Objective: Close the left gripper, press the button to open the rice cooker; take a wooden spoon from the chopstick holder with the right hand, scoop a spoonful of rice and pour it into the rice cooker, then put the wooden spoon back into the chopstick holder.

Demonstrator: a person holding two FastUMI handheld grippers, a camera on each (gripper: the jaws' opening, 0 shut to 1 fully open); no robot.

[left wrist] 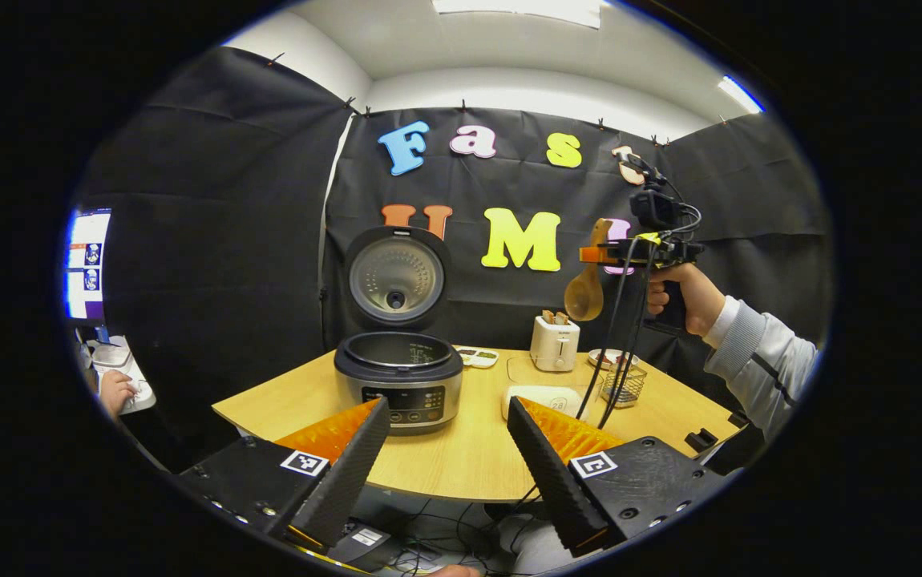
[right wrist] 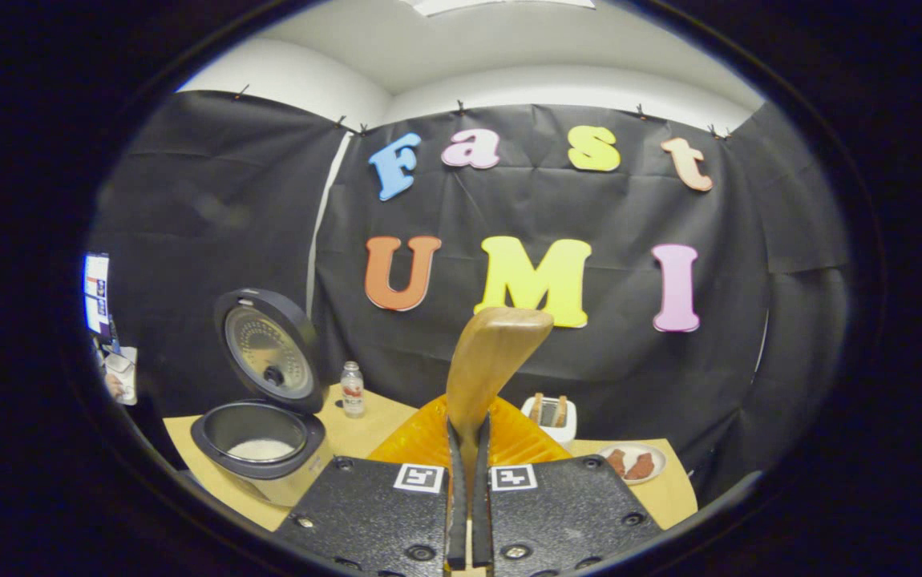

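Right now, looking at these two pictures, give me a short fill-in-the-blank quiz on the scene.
1. The rice cooker lid stands ____.
2. The right tongs are shut on the wooden ____.
3. The left tongs are ____, holding nothing.
4. The toaster stands on the ____.

Missing words: open; spoon; open; table

Smooth wooden spoon (right wrist: 487, 365), matt wood table (left wrist: 461, 457)

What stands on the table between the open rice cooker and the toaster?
In the right gripper view, a small bottle stands between the rice cooker and the toaster, nearer the cooker; the held wooden spoon crosses the foreground.
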